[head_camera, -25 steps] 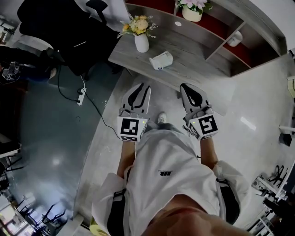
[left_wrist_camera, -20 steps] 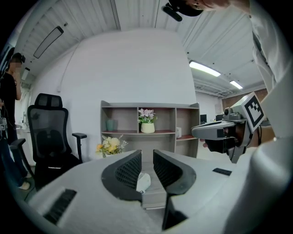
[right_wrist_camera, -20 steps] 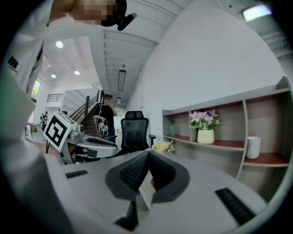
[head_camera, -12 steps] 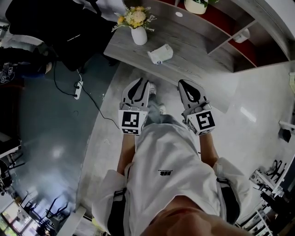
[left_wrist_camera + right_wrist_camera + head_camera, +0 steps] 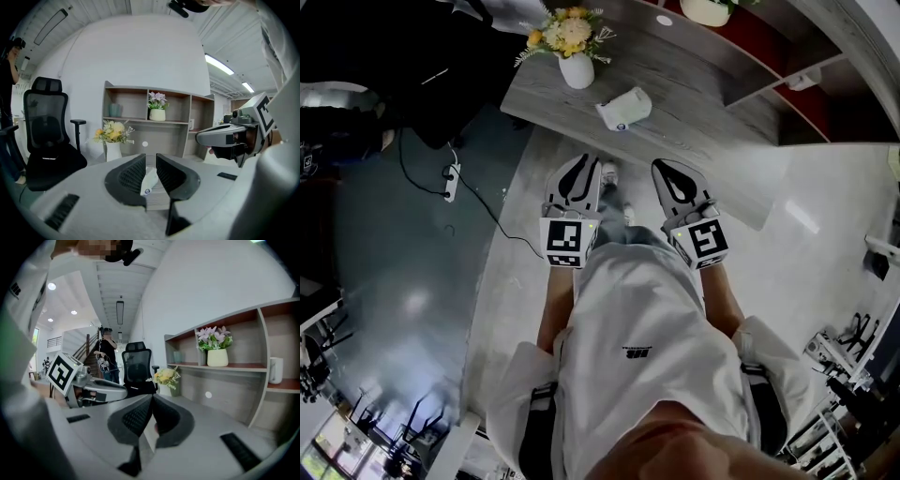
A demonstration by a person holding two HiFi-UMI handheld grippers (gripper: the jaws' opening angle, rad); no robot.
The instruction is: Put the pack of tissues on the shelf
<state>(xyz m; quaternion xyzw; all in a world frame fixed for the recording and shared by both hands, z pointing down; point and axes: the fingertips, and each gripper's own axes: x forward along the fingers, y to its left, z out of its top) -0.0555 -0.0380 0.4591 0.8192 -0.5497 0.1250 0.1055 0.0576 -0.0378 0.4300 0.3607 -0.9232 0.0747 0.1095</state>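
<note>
Lying on the grey desk [image 5: 703, 131], the tissues [image 5: 624, 109] sit just right of a white vase [image 5: 577, 71] of yellow flowers, well apart from both grippers. The shelf [image 5: 773, 66] stands at the far side of the desk, with a potted plant [image 5: 157, 114] in its middle bay. The left gripper [image 5: 586, 161] is held near the person's body, its jaws a narrow gap apart with nothing between them; the tissues show far off through that gap. The right gripper [image 5: 664, 166], beside it, has its jaw tips closed together and empty. A black chair [image 5: 47, 136] stands to the left.
</note>
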